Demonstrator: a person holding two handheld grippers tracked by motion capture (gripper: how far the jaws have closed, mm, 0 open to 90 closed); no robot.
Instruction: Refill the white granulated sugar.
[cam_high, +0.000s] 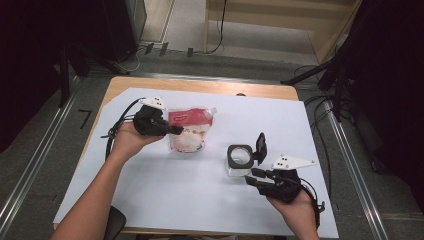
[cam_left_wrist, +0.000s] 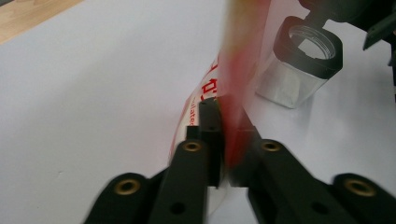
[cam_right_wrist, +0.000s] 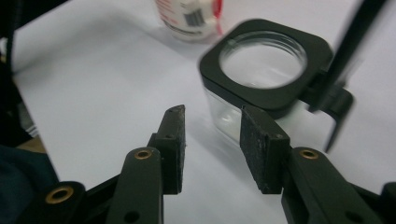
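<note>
Two items lay on the surface (cam_high: 150, 200), which was covered by one white sheet: one refill pouch (cam_high: 189, 131) and one clear container (cam_high: 238, 161) with a black square collar.

The pouch was transparent, with red printing and pale contents, and carried one spout at its upper right corner. It sat left of centre on the sheet. The left gripper (cam_high: 176, 130) was clamped on the pouch's left edge. In the left gripper view, the pouch (cam_left_wrist: 233, 79) film stood pinched between the two closed jaws, and red lettering showed beside the left jaw.

The container stood upright, right of centre, well apart from the pouch. Its one black flip lid (cam_high: 261, 145) was hinged open and stood raised at the collar's right side. In the right gripper view, the round mouth of the container (cam_right_wrist: 264, 74) was uncovered, and the lid (cam_right_wrist: 345, 56) rose at the right.

The right gripper (cam_high: 256, 176) was just beside the container's near side. Its two jaws were spread apart and held nothing; in the right gripper view, the right jaw overlapped the container's clear wall, but contact could not be confirmed.

One hand held each gripper.
</note>
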